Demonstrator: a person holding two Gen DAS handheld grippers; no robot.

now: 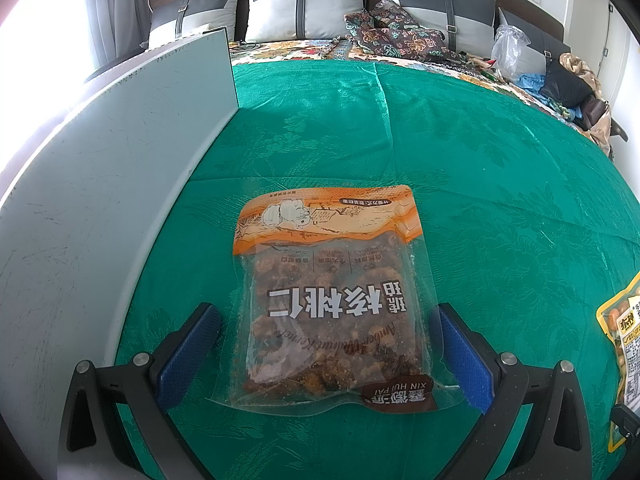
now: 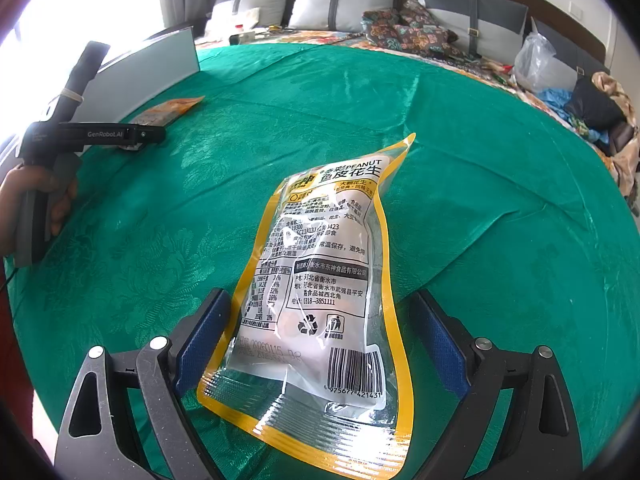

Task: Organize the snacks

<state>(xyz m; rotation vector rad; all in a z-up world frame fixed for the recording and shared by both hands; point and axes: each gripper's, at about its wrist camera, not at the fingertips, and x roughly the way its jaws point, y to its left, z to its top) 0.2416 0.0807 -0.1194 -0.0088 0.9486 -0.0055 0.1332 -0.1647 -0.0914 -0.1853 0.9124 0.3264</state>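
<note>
An orange-topped clear bag of walnut kernels (image 1: 328, 304) lies flat on the green cloth (image 1: 480, 160). My left gripper (image 1: 324, 352) is open, with one blue pad on each side of the bag's near half. A yellow-edged peanut bag (image 2: 320, 280) lies back-side up between the open fingers of my right gripper (image 2: 322, 342); its left edge is close to the left pad. The peanut bag (image 1: 624, 340) also shows at the right edge of the left wrist view. In the right wrist view a hand (image 2: 48, 200) holds the left gripper (image 2: 148, 136) over the walnut bag (image 2: 172, 108).
A tall grey-white panel (image 1: 100, 160) stands upright along the left side of the cloth, right beside the walnut bag. Behind the cloth are grey pillows (image 1: 304, 8), patterned fabric (image 1: 392, 32), a clear plastic bag (image 1: 512, 52) and piled clothes (image 1: 568, 84).
</note>
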